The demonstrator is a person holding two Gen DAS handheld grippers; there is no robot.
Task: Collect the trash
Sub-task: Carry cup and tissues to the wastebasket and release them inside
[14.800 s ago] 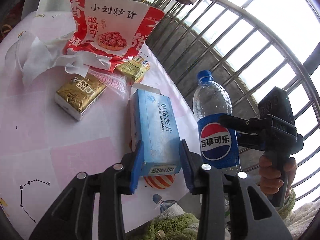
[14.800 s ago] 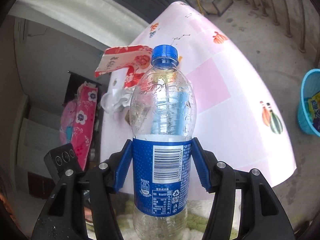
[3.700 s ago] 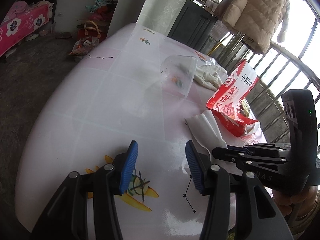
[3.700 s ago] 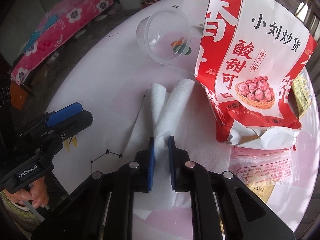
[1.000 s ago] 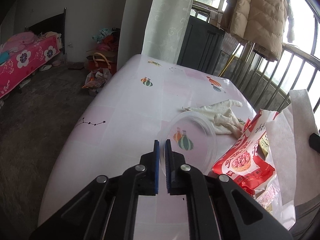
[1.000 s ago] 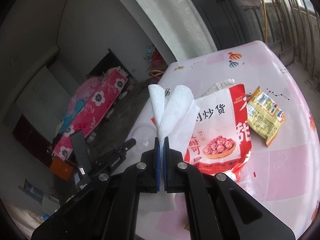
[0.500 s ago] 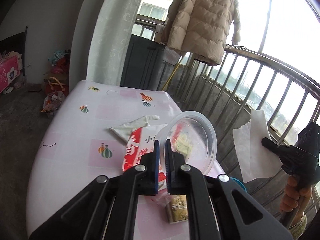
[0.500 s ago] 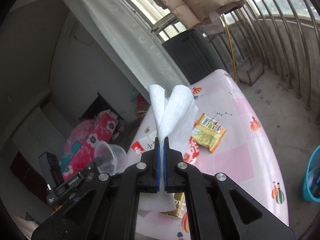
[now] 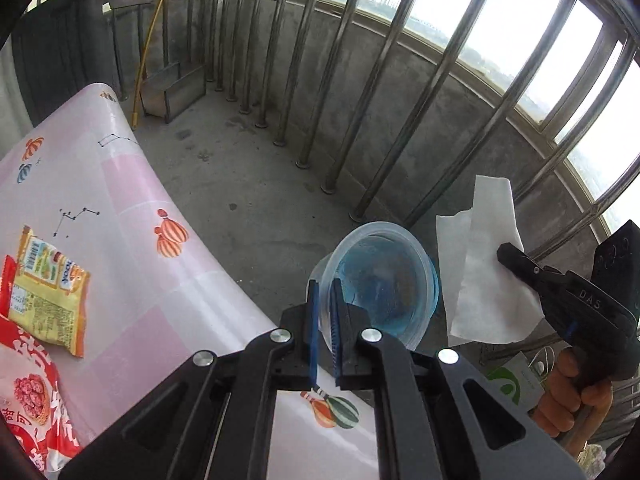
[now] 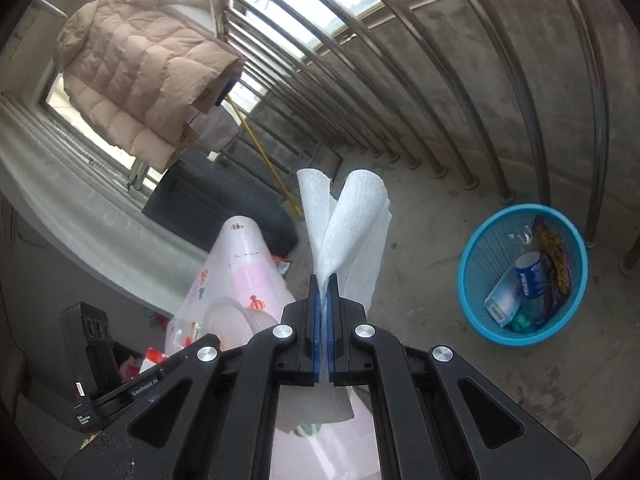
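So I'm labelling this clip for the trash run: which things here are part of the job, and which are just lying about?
Part of the job:
- clear plastic cup, rim pinched in left gripper
- white tissue, clamped in right gripper
- blue wastebasket, already holding trash
- yellow snack packet and red snack bag, on the table

Lying about:
- beige puffer jacket, hanging
- steel railing

Daylight pours in through the metal railing bars (image 9: 400, 92) ahead of both grippers, blowing out the sky beyond to plain white. The concrete floor (image 9: 248, 184) below is evenly lit, with only soft, faint shadows. Both fisheye views bend the bars into curves and darken to black at the corners. Focus stays fairly sharp, with slight softness toward the rims.
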